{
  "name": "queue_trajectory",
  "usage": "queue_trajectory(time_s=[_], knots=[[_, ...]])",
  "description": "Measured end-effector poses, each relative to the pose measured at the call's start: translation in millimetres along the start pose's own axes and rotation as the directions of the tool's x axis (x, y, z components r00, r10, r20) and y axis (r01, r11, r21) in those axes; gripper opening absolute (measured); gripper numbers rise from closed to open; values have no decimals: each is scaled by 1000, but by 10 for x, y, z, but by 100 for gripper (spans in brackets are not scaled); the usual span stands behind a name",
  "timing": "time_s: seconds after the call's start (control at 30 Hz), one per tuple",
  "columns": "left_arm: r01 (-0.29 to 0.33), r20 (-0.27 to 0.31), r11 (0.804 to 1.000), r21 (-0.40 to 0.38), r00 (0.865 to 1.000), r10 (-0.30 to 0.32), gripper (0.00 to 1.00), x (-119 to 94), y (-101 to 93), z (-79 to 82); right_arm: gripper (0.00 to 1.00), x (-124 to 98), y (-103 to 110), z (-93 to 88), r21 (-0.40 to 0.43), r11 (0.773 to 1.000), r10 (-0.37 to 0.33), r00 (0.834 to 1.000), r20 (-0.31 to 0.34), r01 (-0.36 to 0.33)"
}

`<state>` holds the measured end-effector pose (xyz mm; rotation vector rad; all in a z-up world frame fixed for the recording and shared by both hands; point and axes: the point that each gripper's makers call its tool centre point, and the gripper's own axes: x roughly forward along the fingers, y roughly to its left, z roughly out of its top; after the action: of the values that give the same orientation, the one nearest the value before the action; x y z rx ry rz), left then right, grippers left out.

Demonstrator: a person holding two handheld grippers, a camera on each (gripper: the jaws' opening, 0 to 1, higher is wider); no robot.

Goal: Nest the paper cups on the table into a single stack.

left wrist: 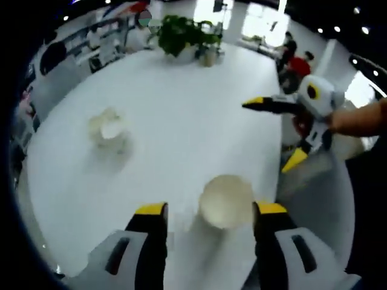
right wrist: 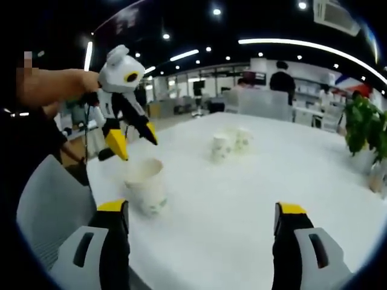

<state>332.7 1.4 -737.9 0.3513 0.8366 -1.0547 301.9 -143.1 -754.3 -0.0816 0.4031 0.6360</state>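
- Left gripper [left wrist: 210, 211]: jaws spread wide, hovering over the near paper cup [left wrist: 226, 201], which stands upright between the yellow tips without visibly touching either; nothing clamped.
- Same cup in the right gripper view [right wrist: 146, 185]: near the edge of the white table [right wrist: 242, 205], with the left gripper [right wrist: 133, 140] just above its rim, jaws apart.
- Right gripper [right wrist: 202, 212]: jaws wide apart, empty, bare tabletop between them.
- From the left gripper view, right gripper [left wrist: 279, 133] at the table's edge, held by a hand [left wrist: 357, 119], jaws spread.
- Farther out on the table: two more paper cups [right wrist: 230, 145] close together, blurred; seen as one pale cluster in the left gripper view [left wrist: 109, 128].
- At the table's far side: potted plant [left wrist: 181, 36].
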Motion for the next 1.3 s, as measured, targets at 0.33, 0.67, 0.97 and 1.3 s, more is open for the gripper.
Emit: queue_trajectory(time_s=[0.33, 0.67, 0.97, 1.3], knots=[[-250, 347, 947, -201, 886, 308, 90, -460, 263, -350, 100, 76, -37, -31, -107, 994, 11, 1000, -26, -14], [-355, 370, 902, -245, 826, 425, 100, -614, 94, -782, 100, 44, -47, 61, -102, 995, 6, 1000, 7, -5], [-358, 416, 888, -290, 788, 454, 100, -653, 62, -798, 100, 74, -274, 175, -93, 995, -17, 999, 27, 20], [-370, 394, 905, -212, 815, 425, 100, -539, -22, -815, 100, 393, -411, 269, -105, 994, -8, 1000, 30, 11]])
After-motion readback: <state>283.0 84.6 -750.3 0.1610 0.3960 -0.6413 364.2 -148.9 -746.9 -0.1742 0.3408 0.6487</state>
